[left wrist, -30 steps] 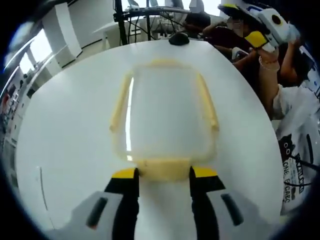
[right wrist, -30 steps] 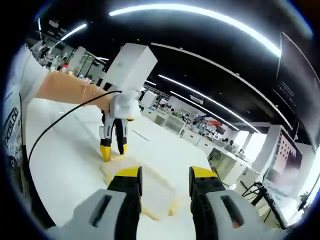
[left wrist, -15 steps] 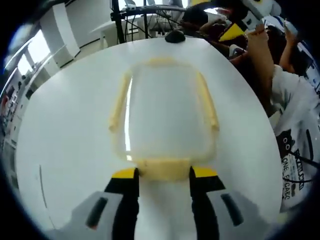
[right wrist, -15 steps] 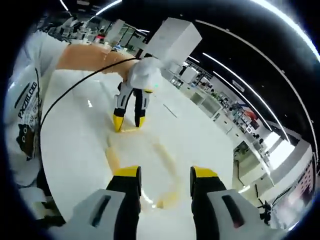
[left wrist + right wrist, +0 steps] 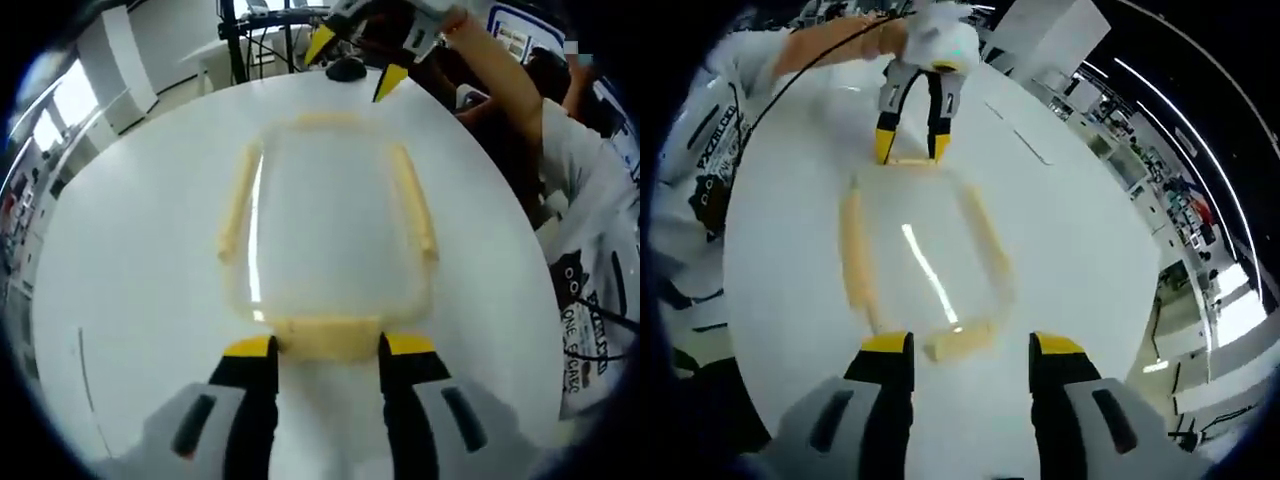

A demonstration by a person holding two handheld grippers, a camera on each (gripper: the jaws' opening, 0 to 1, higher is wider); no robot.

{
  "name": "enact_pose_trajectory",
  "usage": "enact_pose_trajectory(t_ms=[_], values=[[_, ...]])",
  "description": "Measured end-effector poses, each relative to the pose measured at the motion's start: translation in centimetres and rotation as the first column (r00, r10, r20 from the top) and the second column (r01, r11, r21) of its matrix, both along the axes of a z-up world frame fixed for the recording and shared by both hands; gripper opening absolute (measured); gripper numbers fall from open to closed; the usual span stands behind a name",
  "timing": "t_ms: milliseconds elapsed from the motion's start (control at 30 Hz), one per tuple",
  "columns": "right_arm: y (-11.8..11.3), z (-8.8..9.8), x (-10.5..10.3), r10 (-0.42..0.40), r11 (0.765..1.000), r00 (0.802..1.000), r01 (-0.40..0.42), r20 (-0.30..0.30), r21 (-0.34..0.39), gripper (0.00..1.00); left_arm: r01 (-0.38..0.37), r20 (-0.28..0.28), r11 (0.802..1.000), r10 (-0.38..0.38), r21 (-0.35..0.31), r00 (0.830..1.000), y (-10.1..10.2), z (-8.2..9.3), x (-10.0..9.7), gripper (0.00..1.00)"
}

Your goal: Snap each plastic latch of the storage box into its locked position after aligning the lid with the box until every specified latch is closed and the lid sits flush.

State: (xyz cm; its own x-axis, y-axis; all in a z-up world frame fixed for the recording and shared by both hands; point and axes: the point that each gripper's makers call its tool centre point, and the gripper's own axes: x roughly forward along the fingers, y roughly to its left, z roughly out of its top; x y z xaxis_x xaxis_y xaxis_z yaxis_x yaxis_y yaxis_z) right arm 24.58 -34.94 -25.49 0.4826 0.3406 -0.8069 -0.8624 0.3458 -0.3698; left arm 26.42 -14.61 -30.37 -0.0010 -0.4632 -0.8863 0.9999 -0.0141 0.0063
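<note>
A clear storage box (image 5: 330,220) with pale yellow latches lies on a round white table (image 5: 130,300), lid on. My left gripper (image 5: 328,346) is open, its yellow tips flanking the end latch (image 5: 325,338) nearest it. Long latches run along both sides (image 5: 238,205) (image 5: 415,205). My right gripper (image 5: 355,65) hovers open above the far end. In the right gripper view the box (image 5: 925,240) stretches away from my right gripper (image 5: 970,345), which stands open above the opposite end latch (image 5: 960,340). The left gripper (image 5: 910,150) sits at the far end.
A small black object (image 5: 345,72) rests at the table's far edge. A person in a white printed shirt (image 5: 590,290) stands along the right side, a bare arm (image 5: 830,45) reaching to the left gripper. Desks and a metal rack lie beyond the table.
My right gripper has swung down from facing the ceiling to hang over the far end of the box. The left gripper and the box have stayed put.
</note>
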Motion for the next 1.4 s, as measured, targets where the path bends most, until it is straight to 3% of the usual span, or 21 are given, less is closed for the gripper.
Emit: enact_pose_trajectory(t_ms=[133,367,600,967,1133,1367,1400], values=[[-0.1,-1.6,0.4,0.052,0.998,0.996,-0.055,-0.071,-0.036,0.49,0.005,0.001,1.000,-0.005,0.005,1.000,0.1,0.0,0.0,0.39],[-0.6,-3.3,0.7,0.059,0.995,0.983,-0.073,-0.172,-0.072,0.50,0.001,0.001,1.000,-0.001,0.001,1.000,0.2,-0.1,-0.1,0.39],[-0.3,-3.8,1.2,0.088,0.993,0.973,-0.103,-0.212,-0.063,0.50,-0.001,0.002,1.000,0.001,0.000,1.000,0.2,-0.1,-0.1,0.39],[0.1,-4.8,1.2,0.158,0.979,0.934,-0.191,-0.320,-0.076,0.47,-0.006,0.005,1.000,0.006,0.000,1.000,0.3,0.0,-0.3,0.39],[0.3,-4.8,1.0,0.188,0.974,0.918,-0.221,-0.350,-0.058,0.47,-0.014,0.006,1.000,0.014,-0.010,1.000,0.3,0.0,-0.4,0.40],[0.9,-5.0,0.3,0.249,0.961,0.874,-0.278,-0.418,-0.009,0.44,-0.012,0.005,1.000,0.013,-0.011,1.000,0.0,0.1,-0.7,0.40],[0.8,-5.0,0.5,0.250,0.959,0.877,-0.283,-0.411,-0.020,0.44,-0.011,0.008,1.000,0.011,-0.011,1.000,0.0,0.1,-0.7,0.40]])
